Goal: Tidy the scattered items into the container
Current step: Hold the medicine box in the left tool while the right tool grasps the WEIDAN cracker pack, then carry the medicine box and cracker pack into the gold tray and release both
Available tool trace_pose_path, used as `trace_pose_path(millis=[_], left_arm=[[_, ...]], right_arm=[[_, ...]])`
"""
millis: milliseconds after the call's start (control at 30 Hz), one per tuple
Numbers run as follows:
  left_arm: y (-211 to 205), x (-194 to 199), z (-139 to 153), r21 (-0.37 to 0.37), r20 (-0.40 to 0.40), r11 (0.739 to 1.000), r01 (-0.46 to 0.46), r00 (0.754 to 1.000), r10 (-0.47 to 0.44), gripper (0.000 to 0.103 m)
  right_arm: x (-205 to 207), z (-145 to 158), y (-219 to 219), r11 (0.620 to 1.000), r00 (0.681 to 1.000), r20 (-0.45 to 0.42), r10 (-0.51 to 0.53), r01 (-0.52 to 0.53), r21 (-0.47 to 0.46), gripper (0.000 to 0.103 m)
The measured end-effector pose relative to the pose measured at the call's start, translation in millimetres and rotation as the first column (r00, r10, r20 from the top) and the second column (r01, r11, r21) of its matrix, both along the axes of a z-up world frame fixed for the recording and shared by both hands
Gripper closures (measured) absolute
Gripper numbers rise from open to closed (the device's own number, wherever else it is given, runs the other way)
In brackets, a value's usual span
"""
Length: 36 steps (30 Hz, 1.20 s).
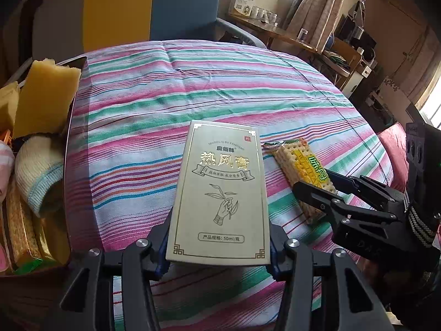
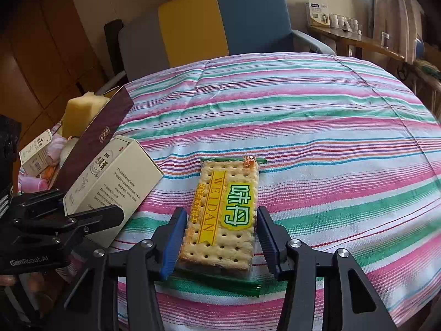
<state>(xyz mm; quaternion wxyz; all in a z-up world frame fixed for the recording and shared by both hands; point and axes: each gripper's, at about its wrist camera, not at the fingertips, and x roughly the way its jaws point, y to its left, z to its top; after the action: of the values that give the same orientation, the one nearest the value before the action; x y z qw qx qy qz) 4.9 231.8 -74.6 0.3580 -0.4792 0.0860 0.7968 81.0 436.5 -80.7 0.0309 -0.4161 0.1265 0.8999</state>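
Left gripper [image 1: 219,251]: clamped on a pale cream cardboard carton with gold lettering [image 1: 220,190], held above the striped pink, green and white bedcover [image 1: 209,88].
Right gripper [image 2: 219,237]: jaws straddle a clear-wrapped pack of crackers with a yellow and green label [image 2: 224,215] lying on the cover; contact unclear.
Container: dark maroon box [image 2: 93,140] at the cover's left edge, holding a yellow sponge block [image 1: 45,98].

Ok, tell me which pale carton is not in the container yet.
The large cream carton clamped in the left gripper, over the striped cloth. The smaller one lies inside the container.
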Motion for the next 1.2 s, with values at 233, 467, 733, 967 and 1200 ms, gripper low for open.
trace_pose_path(millis=[233, 467, 733, 967, 1200], left_arm=[[-21, 2, 22, 0.083, -0.04, 0.996, -0.022, 0.999, 0.026, 0.05], [-58, 0, 45, 0.15, -0.075, 0.984, -0.099, 0.991, 0.112, 0.05], [-116, -10, 67, 0.208, -0.111, 0.949, -0.237, 0.958, 0.264, 0.05], [-165, -46, 68, 0.185, -0.137, 0.905, -0.383, 0.902, 0.409, 0.05], [-188, -74, 56, 0.152, -0.141, 0.886, -0.438, 0.878, 0.458, 0.05]], right_arm=[[2, 5, -5, 1.0, 1.0, 0.013, 0.004, -0.005, 0.006, 0.055], [3, 23, -25, 0.999, 0.999, -0.015, 0.05, -0.05, -0.006, 0.056], [-15, 67, -60, 0.989, 0.984, -0.102, 0.144, -0.145, 0.001, 0.056], [-64, 104, -119, 0.959, 0.946, -0.173, 0.273, -0.282, -0.027, 0.056], [-129, 122, -189, 0.93, 0.912, -0.203, 0.357, -0.367, -0.013, 0.056]])
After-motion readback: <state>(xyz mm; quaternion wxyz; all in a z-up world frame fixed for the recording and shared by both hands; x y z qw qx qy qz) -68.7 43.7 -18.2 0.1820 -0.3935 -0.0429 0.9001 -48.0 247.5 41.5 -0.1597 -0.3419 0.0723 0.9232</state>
